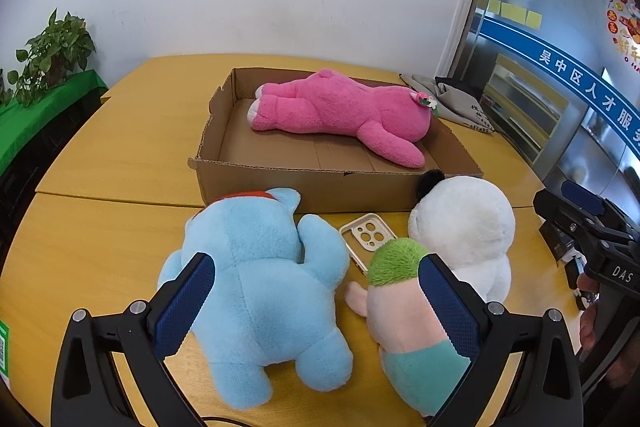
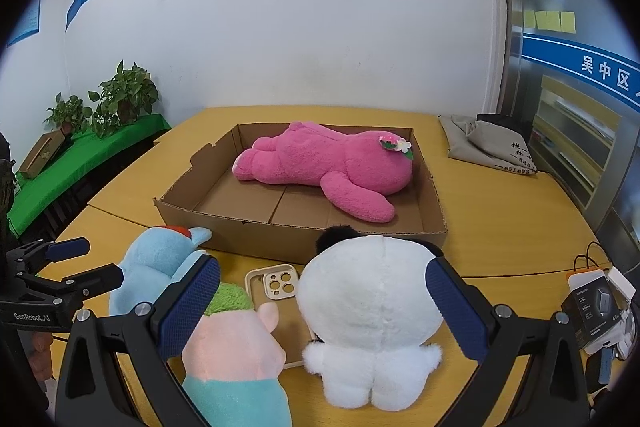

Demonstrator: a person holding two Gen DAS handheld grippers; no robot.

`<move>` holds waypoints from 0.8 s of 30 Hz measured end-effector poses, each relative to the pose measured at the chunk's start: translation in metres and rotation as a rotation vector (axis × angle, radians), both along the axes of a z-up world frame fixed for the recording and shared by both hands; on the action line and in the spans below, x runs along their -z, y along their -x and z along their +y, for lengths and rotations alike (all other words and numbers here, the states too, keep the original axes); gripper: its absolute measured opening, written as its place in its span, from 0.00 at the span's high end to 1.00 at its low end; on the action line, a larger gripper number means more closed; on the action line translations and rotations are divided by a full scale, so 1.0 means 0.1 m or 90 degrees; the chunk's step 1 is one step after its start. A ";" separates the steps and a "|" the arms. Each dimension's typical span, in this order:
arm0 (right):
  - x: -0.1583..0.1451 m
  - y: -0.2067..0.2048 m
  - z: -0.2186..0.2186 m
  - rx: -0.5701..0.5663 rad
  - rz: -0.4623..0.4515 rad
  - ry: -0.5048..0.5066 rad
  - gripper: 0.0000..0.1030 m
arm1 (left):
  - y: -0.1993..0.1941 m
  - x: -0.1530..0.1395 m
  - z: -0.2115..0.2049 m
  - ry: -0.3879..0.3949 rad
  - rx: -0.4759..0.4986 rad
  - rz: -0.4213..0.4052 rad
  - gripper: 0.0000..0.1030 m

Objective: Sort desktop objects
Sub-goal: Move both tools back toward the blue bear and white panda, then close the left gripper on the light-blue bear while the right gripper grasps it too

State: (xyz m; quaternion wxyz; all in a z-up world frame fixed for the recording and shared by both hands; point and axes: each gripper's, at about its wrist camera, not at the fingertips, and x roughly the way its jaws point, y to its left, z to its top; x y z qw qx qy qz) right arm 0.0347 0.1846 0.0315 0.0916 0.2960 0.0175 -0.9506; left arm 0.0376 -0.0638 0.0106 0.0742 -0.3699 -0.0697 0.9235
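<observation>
A pink plush bear (image 1: 340, 113) (image 2: 324, 165) lies in an open cardboard box (image 1: 280, 183) (image 2: 240, 235) on the wooden table. In front of the box lie a blue plush (image 1: 260, 287) (image 2: 160, 263), a green-haired pink plush (image 1: 404, 311) (image 2: 232, 351), a white plush with black ears (image 1: 464, 227) (image 2: 368, 311) and a beige phone case (image 1: 368, 235) (image 2: 276, 285). My left gripper (image 1: 316, 301) is open, its fingers straddling the blue plush and the green-haired plush. My right gripper (image 2: 324, 307) is open around the white plush; it also shows in the left wrist view (image 1: 592, 227).
A grey cloth bag (image 1: 452, 99) (image 2: 492, 147) lies at the table's back right. Small boxes and cables (image 2: 596, 303) sit at the right edge. Potted plants (image 2: 120, 103) stand on a green-covered shelf at the left. A white wall is behind.
</observation>
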 end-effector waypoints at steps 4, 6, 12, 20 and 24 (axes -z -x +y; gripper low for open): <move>0.02 0.02 -0.04 0.002 -0.004 -0.004 0.00 | 0.01 0.03 -0.06 -0.007 0.003 -0.004 0.00; 0.03 0.03 -0.07 -0.003 -0.007 -0.005 0.00 | 0.02 0.05 -0.10 -0.014 0.007 -0.004 0.00; 0.06 0.08 -0.22 -0.024 -0.017 -0.001 0.00 | 0.00 0.09 -0.35 -0.031 0.012 -0.002 0.00; 0.10 0.14 -0.42 -0.052 -0.030 0.004 0.00 | 0.07 0.32 -1.01 -0.101 -0.006 -0.034 0.00; 0.21 0.24 -0.69 -0.087 -0.060 -0.004 0.00 | 0.24 0.58 -1.39 -0.155 -0.028 -0.071 0.02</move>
